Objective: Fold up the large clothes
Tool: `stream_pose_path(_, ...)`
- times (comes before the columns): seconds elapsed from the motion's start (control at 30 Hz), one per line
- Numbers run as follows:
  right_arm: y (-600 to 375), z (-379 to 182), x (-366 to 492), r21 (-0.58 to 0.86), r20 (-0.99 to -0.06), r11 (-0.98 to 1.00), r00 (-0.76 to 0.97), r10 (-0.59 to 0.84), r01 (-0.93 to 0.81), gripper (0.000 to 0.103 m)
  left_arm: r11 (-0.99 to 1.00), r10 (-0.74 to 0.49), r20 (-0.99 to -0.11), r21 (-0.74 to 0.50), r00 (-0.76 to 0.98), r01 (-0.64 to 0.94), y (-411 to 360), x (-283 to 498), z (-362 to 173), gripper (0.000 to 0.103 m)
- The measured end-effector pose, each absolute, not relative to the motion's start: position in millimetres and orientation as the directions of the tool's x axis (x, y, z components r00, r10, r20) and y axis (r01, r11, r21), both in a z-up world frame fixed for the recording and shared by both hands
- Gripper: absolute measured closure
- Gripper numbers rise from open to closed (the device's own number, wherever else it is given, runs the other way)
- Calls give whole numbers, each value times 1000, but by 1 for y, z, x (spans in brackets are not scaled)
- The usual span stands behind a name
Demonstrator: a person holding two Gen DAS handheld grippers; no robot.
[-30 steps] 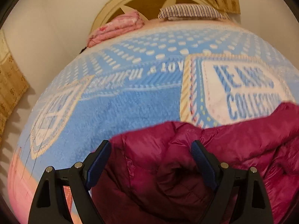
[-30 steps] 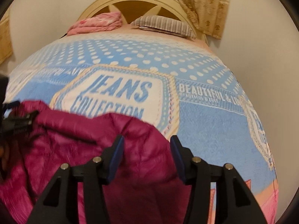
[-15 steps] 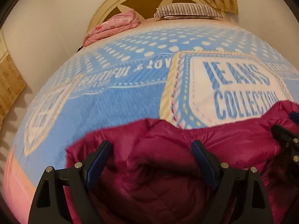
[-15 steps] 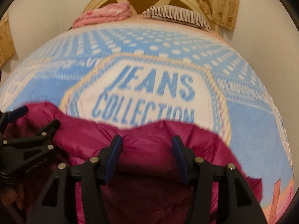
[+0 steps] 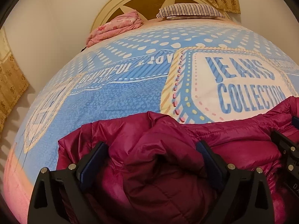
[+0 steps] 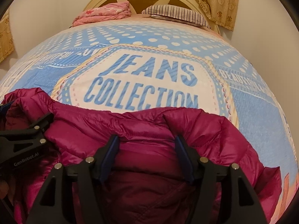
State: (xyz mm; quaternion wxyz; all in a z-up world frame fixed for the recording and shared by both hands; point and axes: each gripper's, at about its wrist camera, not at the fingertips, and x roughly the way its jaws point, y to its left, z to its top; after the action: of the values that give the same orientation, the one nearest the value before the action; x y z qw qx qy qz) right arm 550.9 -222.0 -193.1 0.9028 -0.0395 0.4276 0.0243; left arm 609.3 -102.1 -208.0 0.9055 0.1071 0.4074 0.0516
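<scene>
With the magenta jacket [image 6: 149,130] laid bunched on the near bed [image 6: 261,112], both grippers, left [image 5: 152,155] and right [image 6: 146,149], have just been opening around loose fabric; folding remains outstanding.

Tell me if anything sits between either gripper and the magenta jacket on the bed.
Nothing visible does. The magenta jacket bulges between the open jaws of the left gripper and the right gripper, whose jaws have just been opening.

Left gripper [image 5: 152,154]: matte black plastic frame, two fingers [image 5: 93,158] faced with dark blue pads, round silver screw heads at the pivots. Right gripper [image 6: 146,154]: same build; white "GenRobot.AI" lettering shows on the left unit's side.
</scene>
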Motion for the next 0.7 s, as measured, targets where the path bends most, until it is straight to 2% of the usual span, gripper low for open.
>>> stream_pose_path(0.7, -219, -197, 552, -87, -777, 994, 629, -24, -69, 34, 965, 202, -713, 263, 671, -11, -104, 608, -208, 5)
